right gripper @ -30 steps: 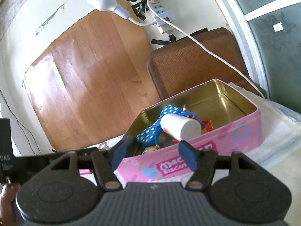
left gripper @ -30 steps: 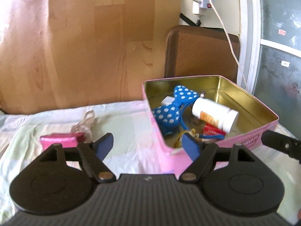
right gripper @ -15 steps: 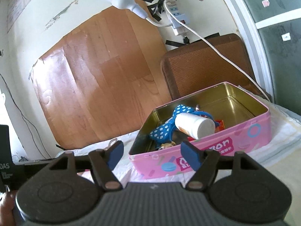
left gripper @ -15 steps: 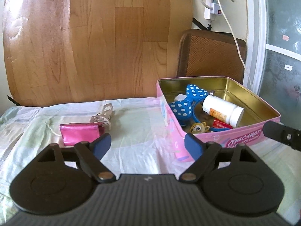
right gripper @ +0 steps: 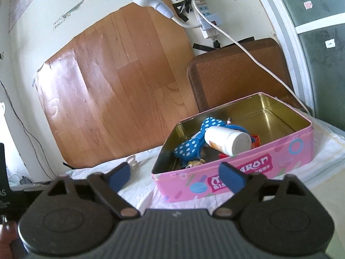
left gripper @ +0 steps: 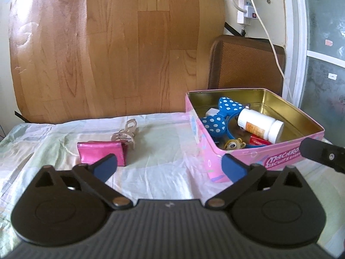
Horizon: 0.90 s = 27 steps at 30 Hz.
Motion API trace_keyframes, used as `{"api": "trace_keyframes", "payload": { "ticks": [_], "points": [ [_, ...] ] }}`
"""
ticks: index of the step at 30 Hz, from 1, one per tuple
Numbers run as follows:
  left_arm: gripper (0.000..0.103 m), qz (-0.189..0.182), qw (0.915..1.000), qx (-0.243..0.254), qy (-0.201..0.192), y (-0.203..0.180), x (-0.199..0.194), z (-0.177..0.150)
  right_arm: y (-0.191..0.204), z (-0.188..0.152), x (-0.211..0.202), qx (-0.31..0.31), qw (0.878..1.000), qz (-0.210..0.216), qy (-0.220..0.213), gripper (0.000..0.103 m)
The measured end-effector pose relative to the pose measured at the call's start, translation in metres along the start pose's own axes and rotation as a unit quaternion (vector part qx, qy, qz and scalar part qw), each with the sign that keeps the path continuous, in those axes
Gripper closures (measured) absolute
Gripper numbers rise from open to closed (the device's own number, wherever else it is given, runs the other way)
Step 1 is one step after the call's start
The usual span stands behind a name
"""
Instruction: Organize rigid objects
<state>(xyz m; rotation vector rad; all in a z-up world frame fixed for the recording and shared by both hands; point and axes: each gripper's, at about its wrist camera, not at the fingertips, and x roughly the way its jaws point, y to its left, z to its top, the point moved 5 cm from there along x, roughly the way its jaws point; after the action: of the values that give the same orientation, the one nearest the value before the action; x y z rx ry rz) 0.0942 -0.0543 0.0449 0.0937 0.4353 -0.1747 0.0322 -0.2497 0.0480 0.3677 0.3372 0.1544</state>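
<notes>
An open pink biscuit tin (left gripper: 280, 155) (right gripper: 248, 172) stands on the cloth-covered table. It holds a blue polka-dot bow headband (left gripper: 217, 120) (right gripper: 189, 146), a white pill bottle (left gripper: 259, 125) (right gripper: 226, 140), a small red box (left gripper: 258, 140) and a small yellow charm (left gripper: 234, 144). A pink pouch (left gripper: 101, 151) and a clear hair clip (left gripper: 127, 131) lie on the cloth left of the tin. My left gripper (left gripper: 170, 168) is open and empty, in front of the pouch and tin corner. My right gripper (right gripper: 174, 177) is open and empty, in front of the tin.
A wood-grain board (left gripper: 107, 54) and a brown mat (left gripper: 245, 64) lean against the wall behind the table. A power strip with a white cable (right gripper: 207, 26) hangs above. A window frame (left gripper: 293, 43) is at the right. The right gripper's edge (left gripper: 323, 155) shows beside the tin.
Both grippers have pulled back and away from the tin, so the tin looks smaller and farther. The pouch and clip now show fully. Both stay open.
</notes>
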Motion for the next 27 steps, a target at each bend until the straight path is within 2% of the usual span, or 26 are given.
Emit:
{"api": "trace_keyframes", "payload": {
  "ticks": [5, 27],
  "points": [
    [0.000, 0.005, 1.0000, -0.004, 0.006, 0.003, 0.002, -0.002, 0.003, 0.000, 0.000, -0.008, 1.000, -0.009, -0.002, 0.001],
    [0.000, 0.032, 0.9991, -0.015, 0.025, 0.020, 0.010, -0.012, 0.014, -0.006, 0.005, -0.025, 1.000, -0.013, 0.003, 0.000]
  ]
}}
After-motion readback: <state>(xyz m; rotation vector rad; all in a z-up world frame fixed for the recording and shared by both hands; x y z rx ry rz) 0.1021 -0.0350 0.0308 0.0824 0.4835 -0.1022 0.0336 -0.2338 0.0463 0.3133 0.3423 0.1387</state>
